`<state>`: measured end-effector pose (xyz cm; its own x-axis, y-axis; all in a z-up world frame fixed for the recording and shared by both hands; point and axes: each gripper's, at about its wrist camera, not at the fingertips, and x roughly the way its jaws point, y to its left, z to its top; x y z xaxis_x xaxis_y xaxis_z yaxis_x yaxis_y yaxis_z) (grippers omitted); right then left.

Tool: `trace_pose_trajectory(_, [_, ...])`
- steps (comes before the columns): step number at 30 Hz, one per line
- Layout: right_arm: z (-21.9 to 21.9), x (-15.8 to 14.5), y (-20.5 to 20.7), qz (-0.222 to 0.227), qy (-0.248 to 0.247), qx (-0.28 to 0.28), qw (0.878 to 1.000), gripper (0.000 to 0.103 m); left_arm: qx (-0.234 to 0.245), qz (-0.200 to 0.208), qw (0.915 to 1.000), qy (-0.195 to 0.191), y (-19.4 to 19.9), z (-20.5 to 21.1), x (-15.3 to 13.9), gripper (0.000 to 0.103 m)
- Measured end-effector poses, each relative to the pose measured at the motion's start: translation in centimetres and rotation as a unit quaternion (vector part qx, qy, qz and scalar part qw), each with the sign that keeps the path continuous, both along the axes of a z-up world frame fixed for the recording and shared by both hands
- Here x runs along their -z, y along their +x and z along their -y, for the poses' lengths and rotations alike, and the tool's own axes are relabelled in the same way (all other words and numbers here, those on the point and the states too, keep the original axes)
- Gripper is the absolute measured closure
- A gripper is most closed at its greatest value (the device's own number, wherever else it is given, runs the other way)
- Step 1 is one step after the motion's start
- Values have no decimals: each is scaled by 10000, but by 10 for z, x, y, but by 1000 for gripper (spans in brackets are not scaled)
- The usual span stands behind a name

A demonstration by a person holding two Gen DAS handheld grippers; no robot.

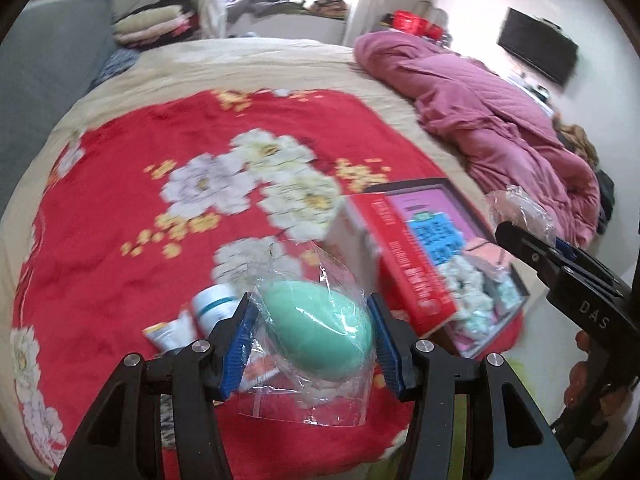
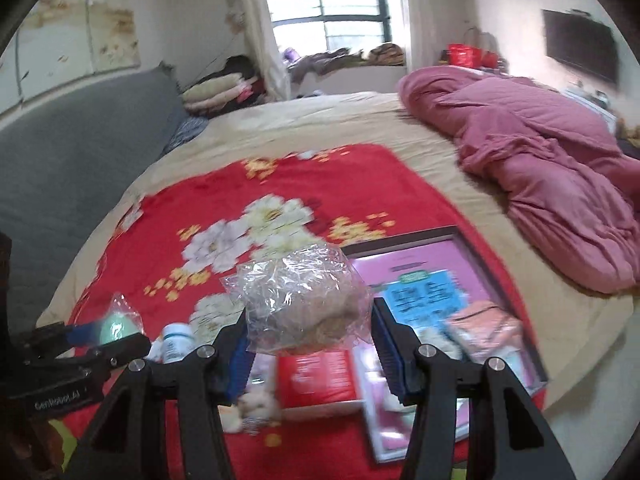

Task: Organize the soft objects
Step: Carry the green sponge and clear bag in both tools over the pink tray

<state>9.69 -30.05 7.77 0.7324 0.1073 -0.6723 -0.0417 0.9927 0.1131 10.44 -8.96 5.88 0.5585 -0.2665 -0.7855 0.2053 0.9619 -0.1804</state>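
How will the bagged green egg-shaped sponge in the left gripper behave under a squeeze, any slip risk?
The green sponge looks like foam, so it probably squashes and weighs little. Its loose clear wrapper is glossy and crinkled, so the film may slide over the sponge between the left gripper's pads. Being egg-shaped, it would likely roll if set on the red blanket.

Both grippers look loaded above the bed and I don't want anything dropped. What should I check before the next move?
1. Left gripper shut on the bagged green sponge: ok.
2. Right gripper shut on the crinkled bag: ok.
3. What the crinkled bag holds: cannot tell, blurred.
4. Open box within view: ok.
5. Free room in the box: cannot tell.
6. Grippers apart from each other: ok.
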Motion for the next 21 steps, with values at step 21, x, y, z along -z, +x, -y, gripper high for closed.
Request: trace_pose_trajectory(21, [123,-14,-27,365,479,1039,9928,49,993,236,9947,118,9,135,-29,47])
